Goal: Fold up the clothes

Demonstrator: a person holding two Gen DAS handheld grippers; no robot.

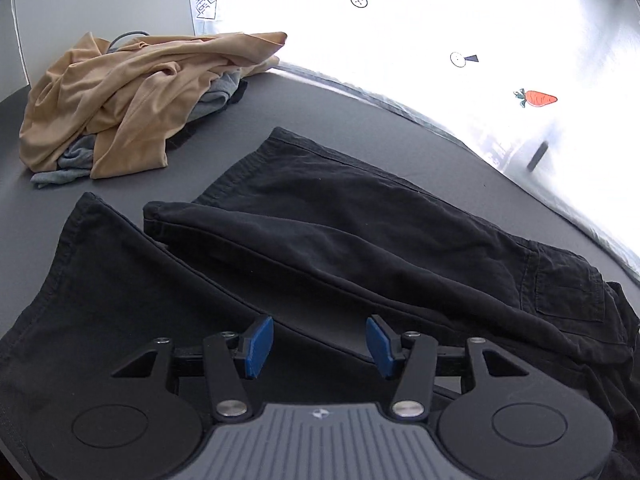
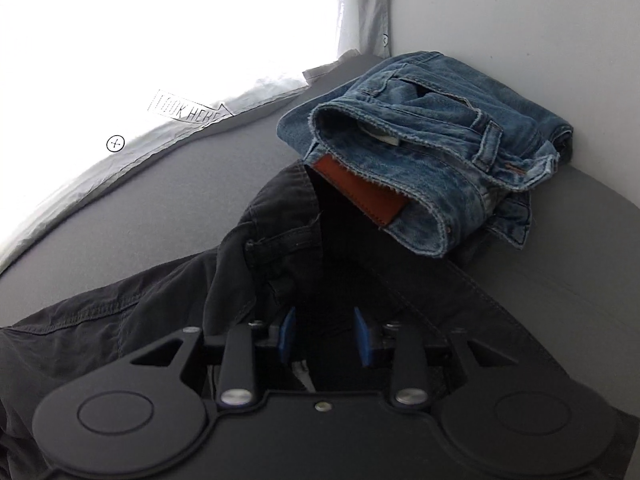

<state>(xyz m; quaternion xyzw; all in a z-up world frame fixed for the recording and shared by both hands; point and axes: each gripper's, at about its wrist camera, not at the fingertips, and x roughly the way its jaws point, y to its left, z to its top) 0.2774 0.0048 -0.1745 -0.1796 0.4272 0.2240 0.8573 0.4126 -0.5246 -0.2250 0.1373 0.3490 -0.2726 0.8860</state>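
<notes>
Black trousers (image 1: 320,248) lie spread on the grey table (image 1: 360,128), legs pointing to the far left, waist and back pocket at the right. My left gripper (image 1: 320,344) is open, just above the crotch area between the two legs, holding nothing. In the right wrist view the trousers' waist (image 2: 280,248) lies bunched below my right gripper (image 2: 325,336), which is open right over the dark fabric. Nothing shows between its blue pads (image 2: 287,334).
A heap of tan and grey clothes (image 1: 128,100) sits at the table's far left. Folded blue jeans (image 2: 432,152) with a brown patch rest by the wall, overlapping the trousers' waist. A bright white sheet (image 1: 440,40) borders the table's far edge.
</notes>
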